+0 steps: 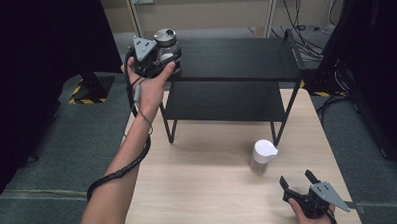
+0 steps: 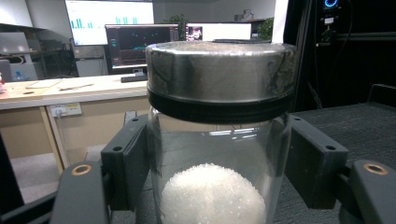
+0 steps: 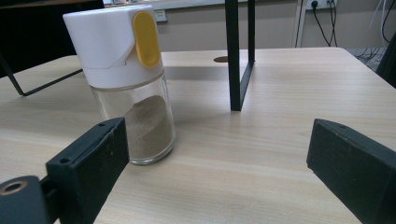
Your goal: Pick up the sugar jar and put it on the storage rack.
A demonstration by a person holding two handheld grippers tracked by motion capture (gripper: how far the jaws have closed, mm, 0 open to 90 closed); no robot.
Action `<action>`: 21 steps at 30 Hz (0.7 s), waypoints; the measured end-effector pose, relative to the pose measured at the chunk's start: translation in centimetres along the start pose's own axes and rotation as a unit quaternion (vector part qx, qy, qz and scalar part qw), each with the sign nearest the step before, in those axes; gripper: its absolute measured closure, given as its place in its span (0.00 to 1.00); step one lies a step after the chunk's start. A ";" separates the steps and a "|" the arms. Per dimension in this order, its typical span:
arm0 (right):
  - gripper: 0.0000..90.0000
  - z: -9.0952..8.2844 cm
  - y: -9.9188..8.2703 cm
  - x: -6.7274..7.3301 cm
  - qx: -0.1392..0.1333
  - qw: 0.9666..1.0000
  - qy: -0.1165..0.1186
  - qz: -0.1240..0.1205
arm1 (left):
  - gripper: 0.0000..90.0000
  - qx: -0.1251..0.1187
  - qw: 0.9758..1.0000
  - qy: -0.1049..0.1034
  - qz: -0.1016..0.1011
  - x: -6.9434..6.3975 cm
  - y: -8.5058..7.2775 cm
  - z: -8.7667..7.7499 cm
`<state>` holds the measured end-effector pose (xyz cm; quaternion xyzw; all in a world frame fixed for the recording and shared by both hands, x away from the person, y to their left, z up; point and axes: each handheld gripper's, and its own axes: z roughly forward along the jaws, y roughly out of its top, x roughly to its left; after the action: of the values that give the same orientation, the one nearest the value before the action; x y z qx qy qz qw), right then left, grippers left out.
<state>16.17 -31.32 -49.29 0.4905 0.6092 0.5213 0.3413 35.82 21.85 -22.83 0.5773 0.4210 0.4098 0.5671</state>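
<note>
Left tongs [image 1: 163, 56] clamp jar [image 1: 166, 46] on shelf [image 1: 238, 58]; right tongs [image 1: 296, 183] agape.

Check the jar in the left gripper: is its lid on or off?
On. The metal lid sits flat over the mouth of the glass jar, above its black collar, with white granules inside. The left gripper clamps the jar upright.

No text, label or number is clear enough to read.
</note>
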 end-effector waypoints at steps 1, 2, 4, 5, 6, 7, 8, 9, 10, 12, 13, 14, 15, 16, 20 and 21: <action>0.07 0.0 0.0 0.0 -0.001 1.000 0.000 0.000 | 0.33 0.000 1.000 -0.001 -0.002 0.1 0.0 0.0; 0.07 0.0 0.0 0.0 -0.001 1.000 0.000 0.000 | 0.33 0.000 1.000 -0.004 -0.006 0.3 -0.1 0.1; 0.07 0.0 0.0 0.0 0.000 1.000 0.000 0.001 | 0.33 0.004 1.000 -0.004 -0.005 0.3 0.1 0.1; 0.07 0.0 0.0 0.0 0.000 1.000 0.000 0.001 | 0.33 0.005 1.000 -0.005 -0.005 0.3 0.2 0.1; 0.07 0.0 0.0 0.0 0.000 1.000 0.000 0.001 | 0.33 0.007 1.000 -0.008 -0.007 0.5 0.3 0.1; 0.07 0.0 0.0 0.0 -0.001 1.000 0.000 0.001 | 0.33 0.007 1.000 -0.011 -0.008 0.6 0.3 0.1; 0.07 0.0 0.0 0.0 -0.001 1.000 0.000 0.001 | 0.33 0.007 1.000 -0.012 -0.009 0.7 0.3 0.1; 0.07 0.0 0.0 0.0 -0.001 1.000 0.000 0.000 | 0.33 0.008 1.000 -0.013 -0.010 0.7 0.4 0.1; 0.07 0.0 0.0 0.0 0.000 1.000 0.000 0.000 | 0.33 0.008 1.000 -0.012 -0.009 0.7 0.4 0.1; 0.07 0.0 0.0 0.0 0.000 1.000 0.000 0.000 | 0.32 0.007 1.000 -0.013 -0.015 0.8 0.3 0.1; 0.07 0.0 0.0 0.0 -0.001 1.000 0.000 0.000 | 0.32 0.006 1.000 -0.015 -0.018 0.8 0.3 0.1; 0.07 0.0 -0.1 0.0 -0.001 1.000 0.000 0.000 | 0.30 0.005 1.000 -0.014 -0.019 0.8 0.3 0.1; 0.07 0.0 -0.1 0.0 -0.002 1.000 0.000 0.000 | 0.28 0.003 1.000 -0.012 -0.018 0.7 0.3 0.1; 0.07 0.0 0.0 0.0 -0.001 1.000 0.000 0.001 | 0.25 0.000 1.000 -0.011 -0.017 0.6 0.3 0.1; 0.07 0.0 0.0 0.0 0.000 1.000 0.000 0.000 | 0.17 -0.017 1.000 0.005 0.004 -0.1 -0.1 -0.2; 0.07 0.0 0.0 0.0 0.000 1.000 0.000 0.000 | 0.15 -0.020 1.000 0.006 0.007 -0.2 -0.1 -0.3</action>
<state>16.17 -31.34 -49.29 0.4901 0.6096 0.5213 0.3411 35.48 21.71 -22.93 0.5660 0.4120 0.4260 0.5731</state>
